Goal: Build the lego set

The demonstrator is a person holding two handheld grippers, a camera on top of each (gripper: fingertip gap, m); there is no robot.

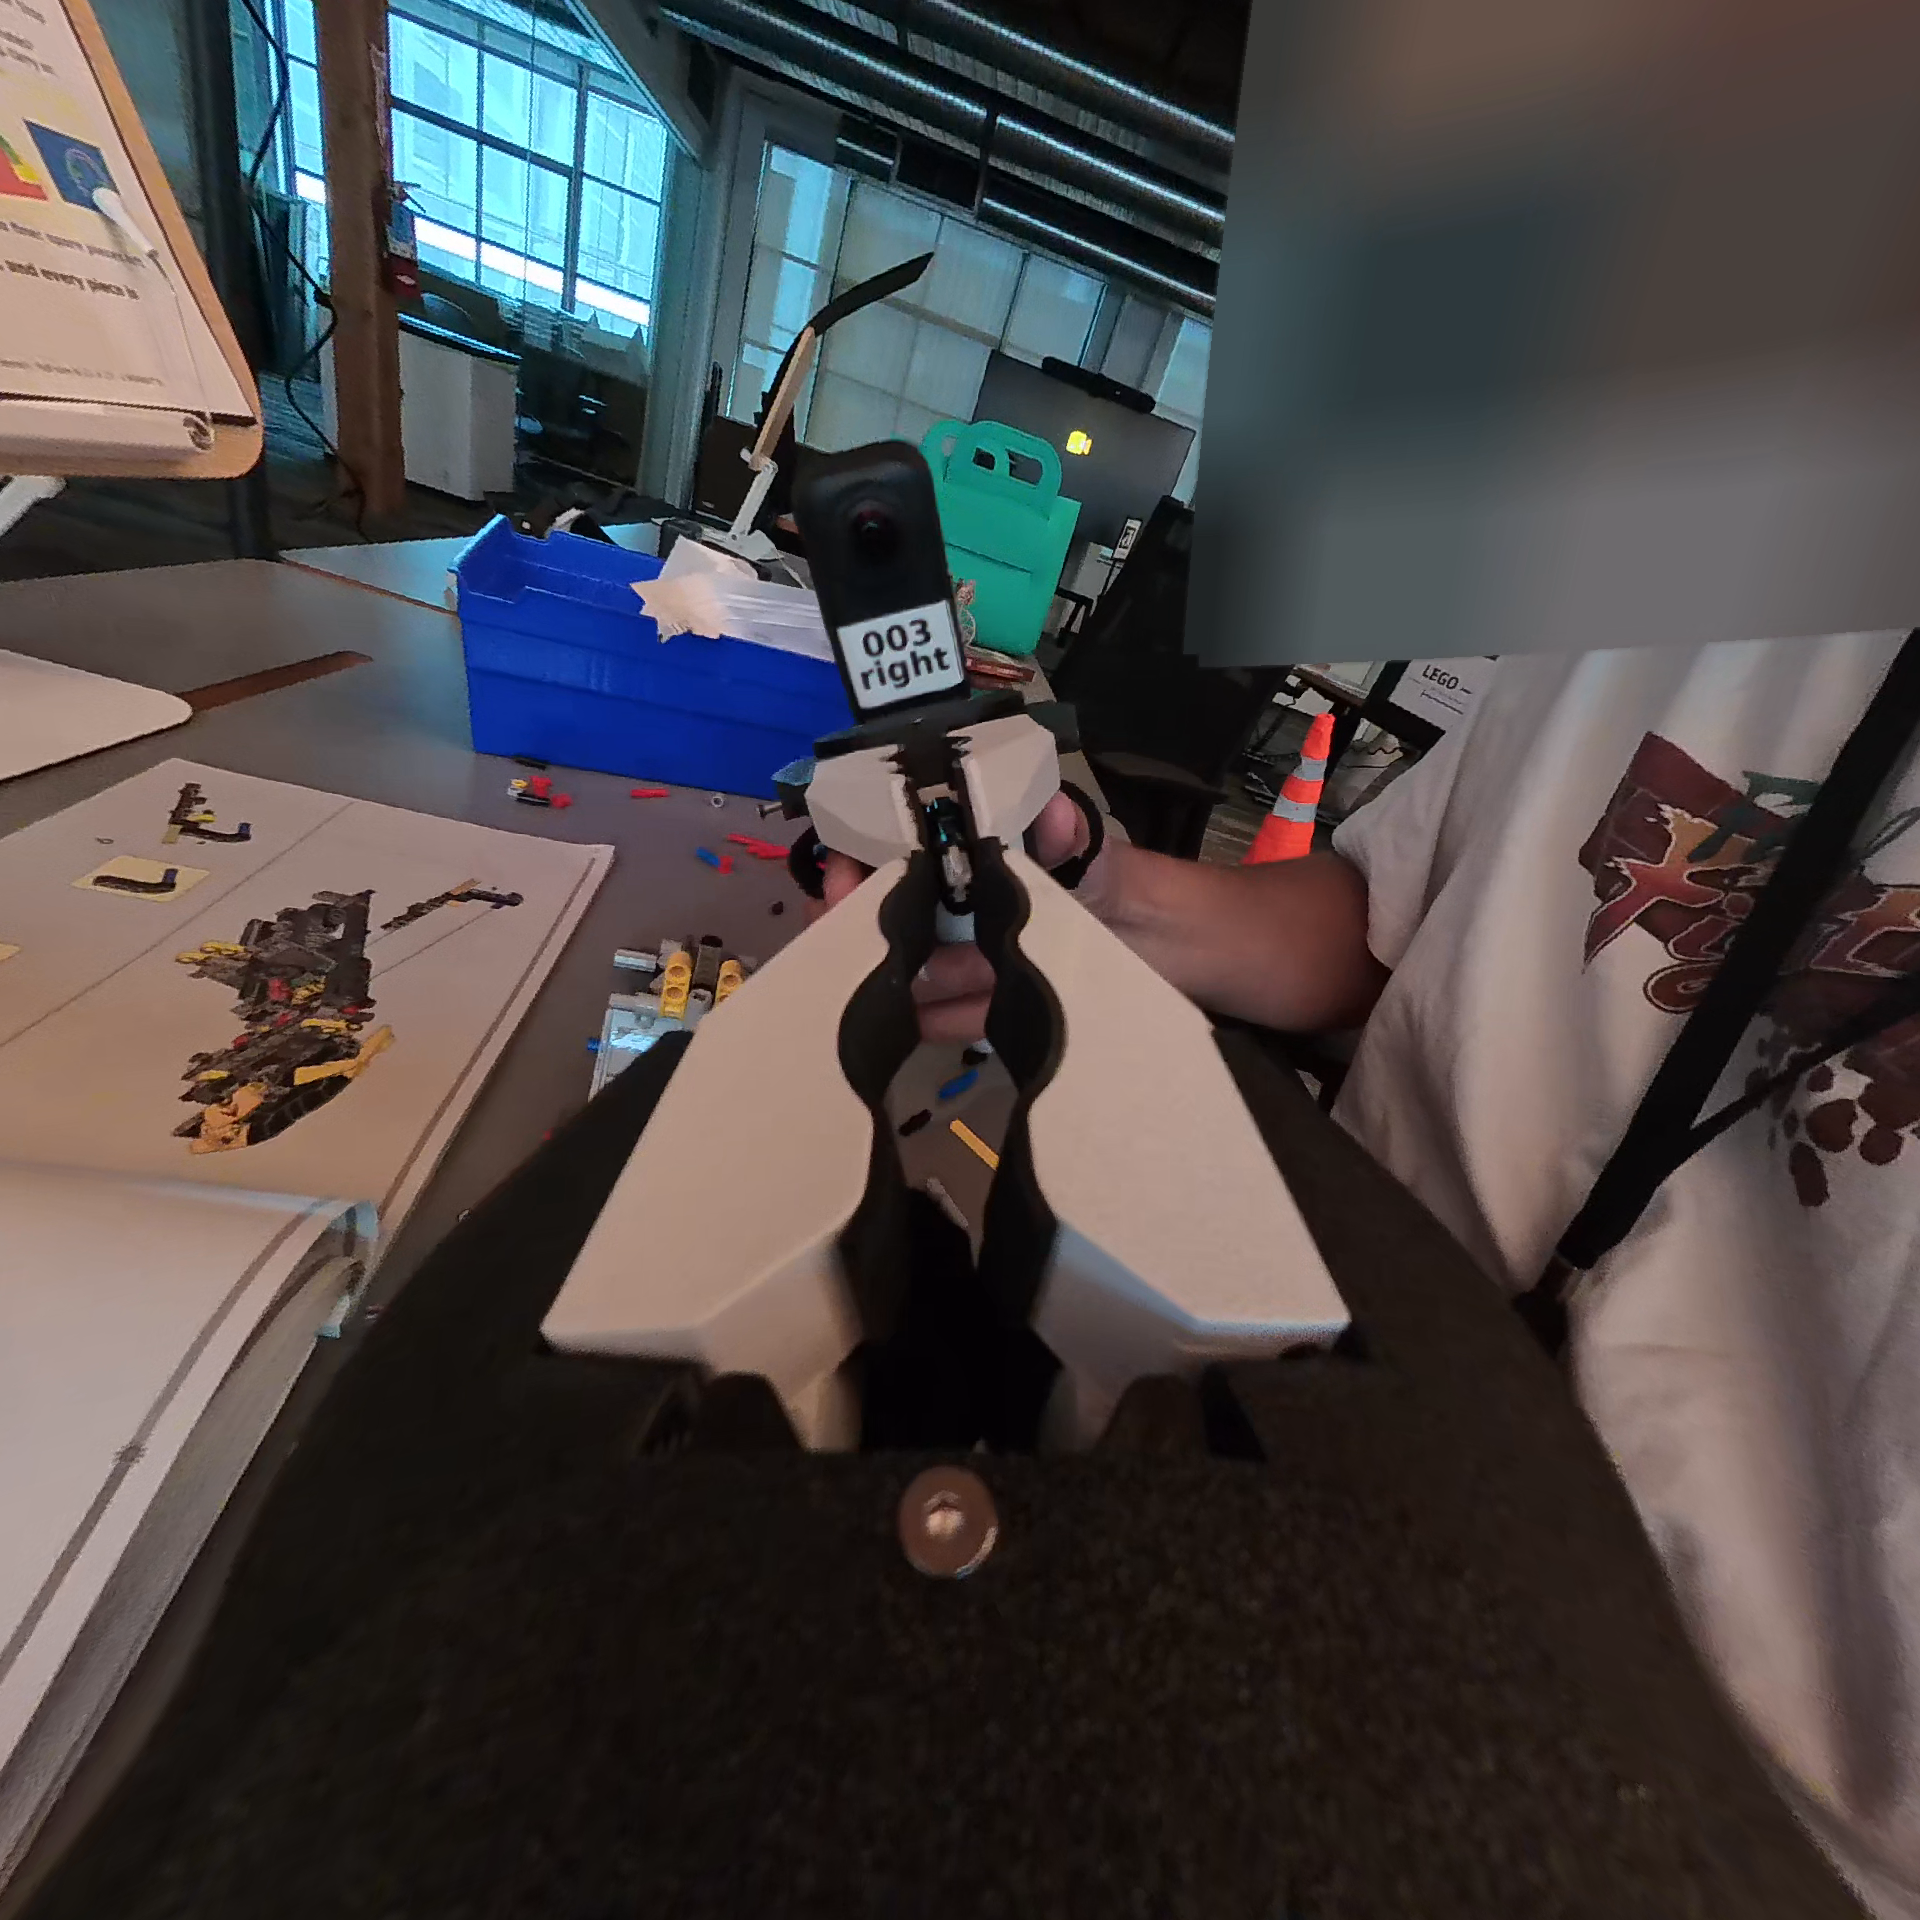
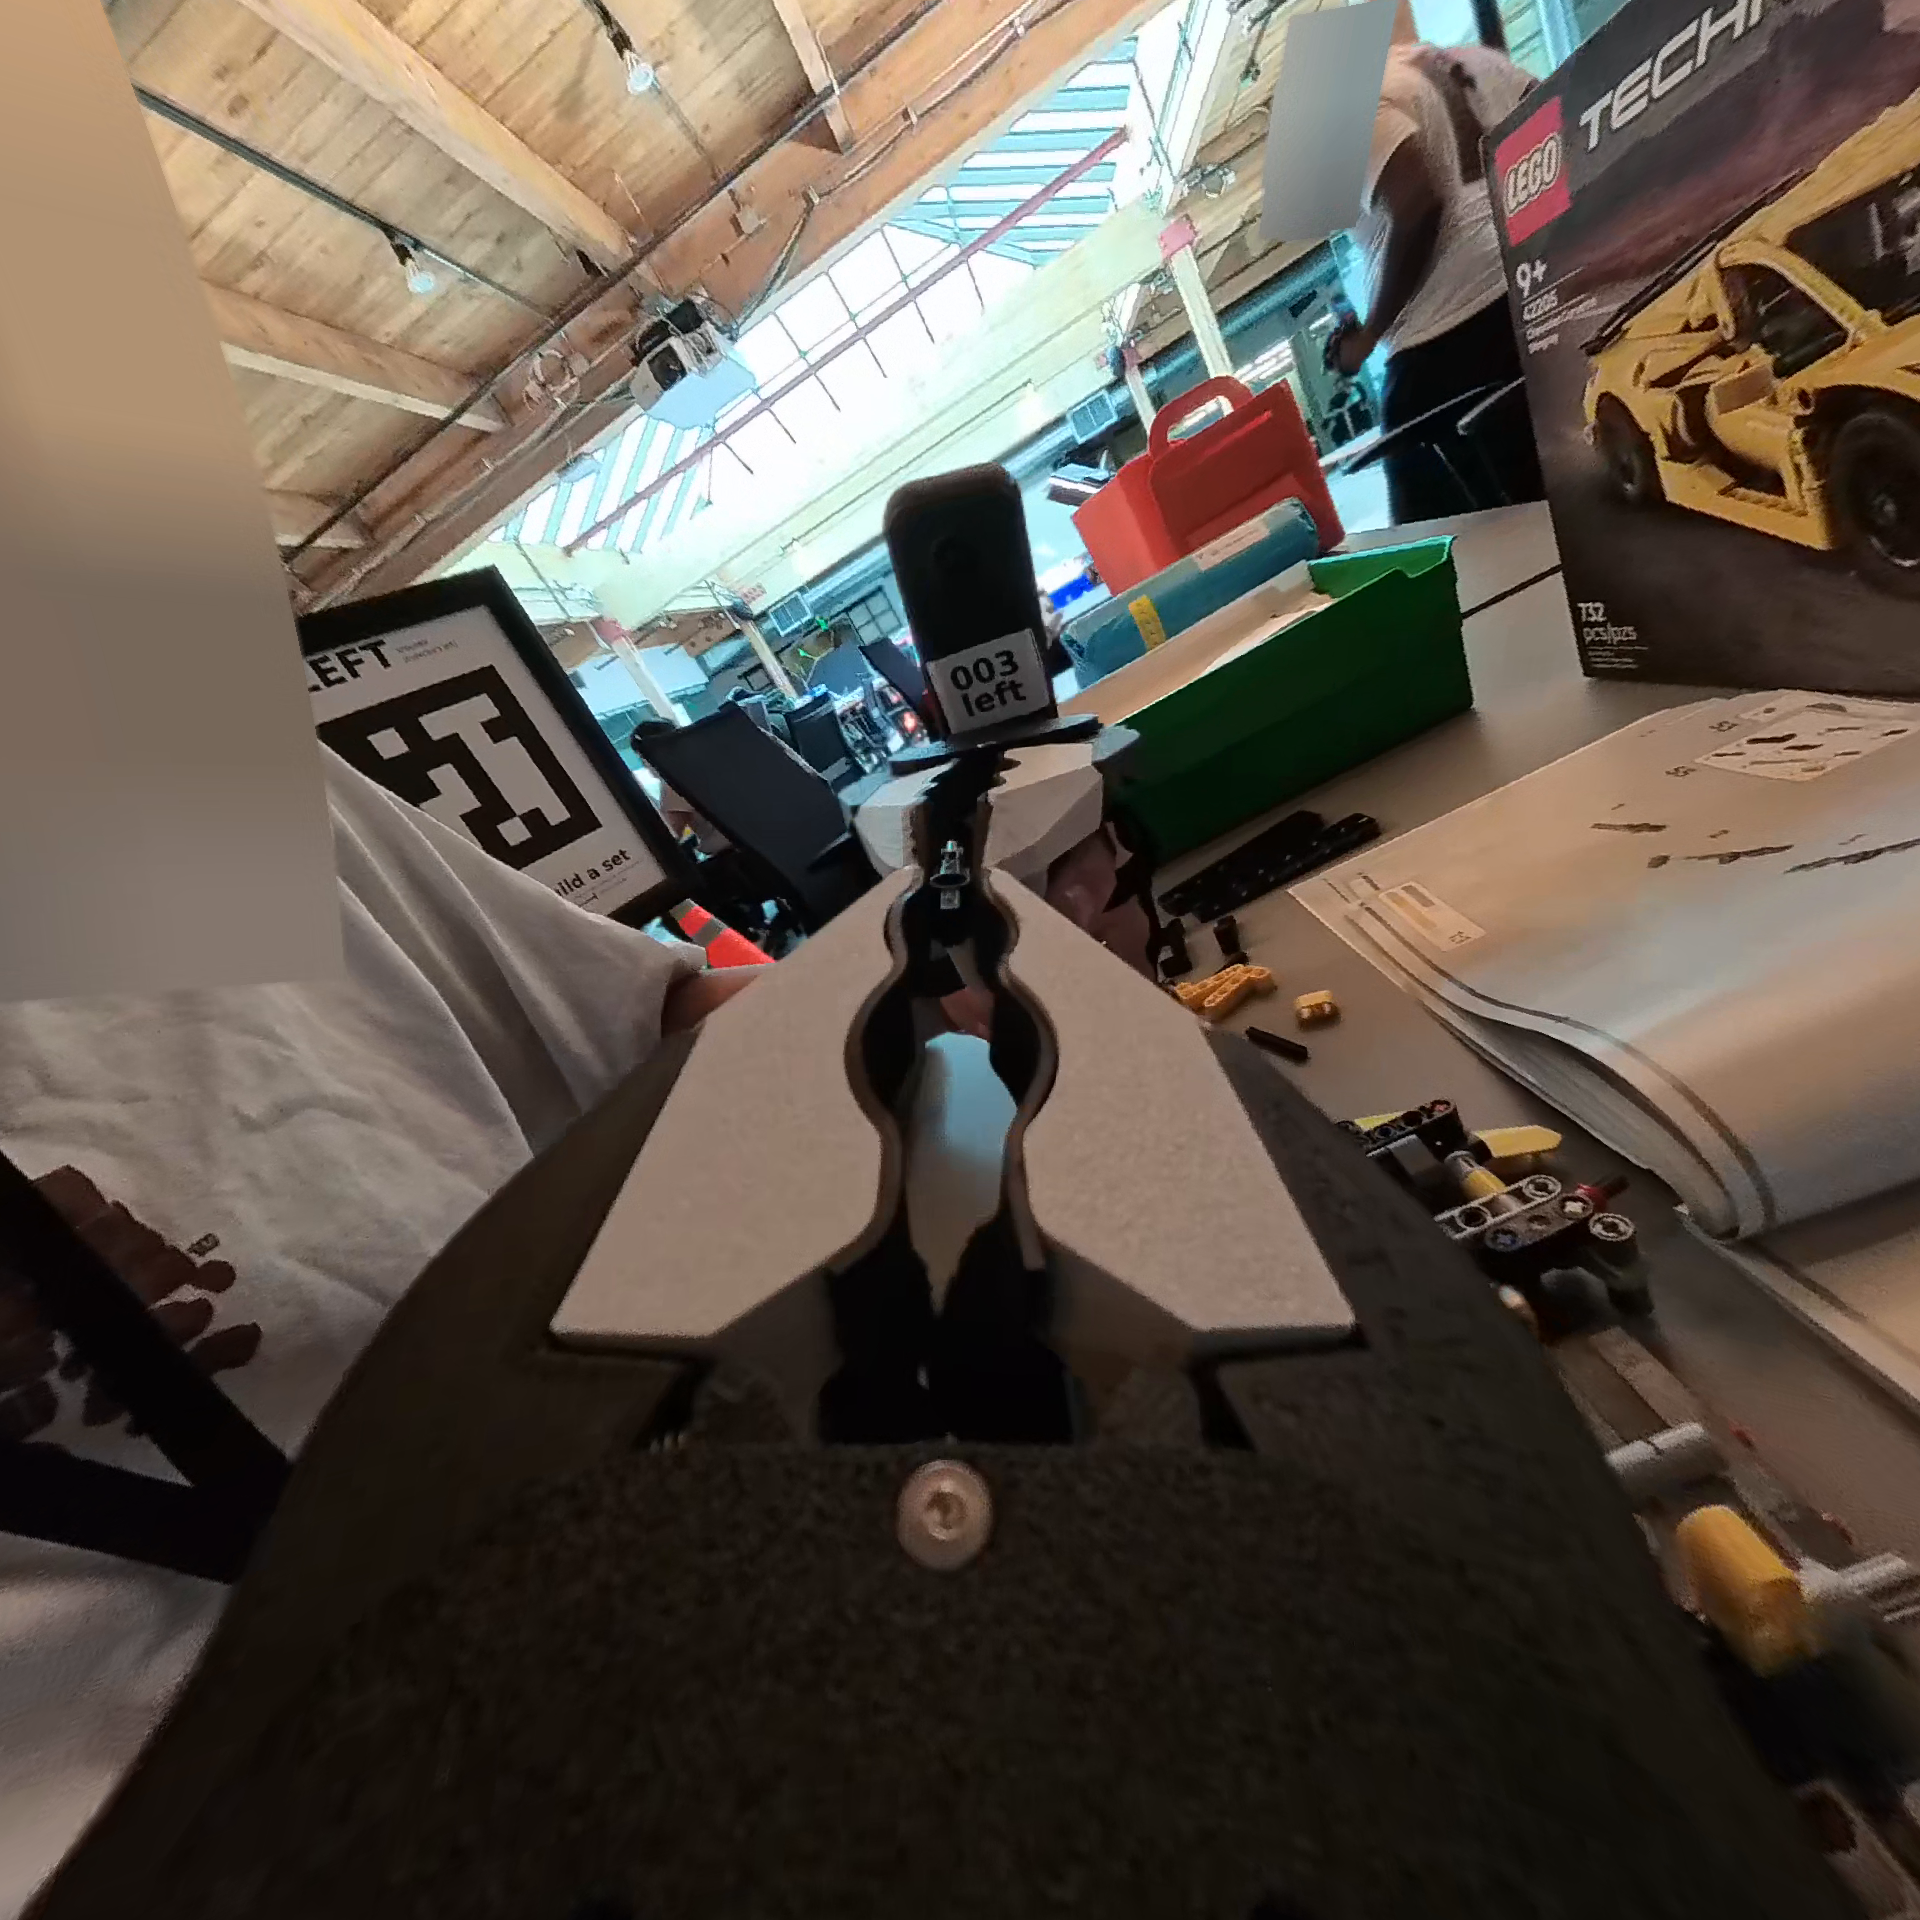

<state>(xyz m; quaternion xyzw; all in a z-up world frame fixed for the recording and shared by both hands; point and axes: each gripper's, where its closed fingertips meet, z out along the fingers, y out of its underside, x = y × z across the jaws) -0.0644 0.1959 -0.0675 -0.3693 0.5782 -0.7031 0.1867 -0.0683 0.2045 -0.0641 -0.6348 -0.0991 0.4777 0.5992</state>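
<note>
Facing each other tip to tip, the left tongs [image 1: 951, 914] and right tongs [image 1: 940, 831] are seen nearly closed in the left wrist view; any held piece cannot be told. A partly built lego model [image 1: 675, 987] lies on the desk [image 1: 312, 707] beside the instruction booklet [image 1: 312, 935].

In the right wrist view, the right tongs [image 2: 951, 914] are seen almost shut, and loose lego pieces [image 2: 1538, 1216] are scattered beside them.

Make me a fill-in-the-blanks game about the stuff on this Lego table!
The bin behind the open booklet is ___.
The car pictured on the box is ___.
The tray in front of the red tote is ___.
Missing words: blue, yellow, green.
</note>
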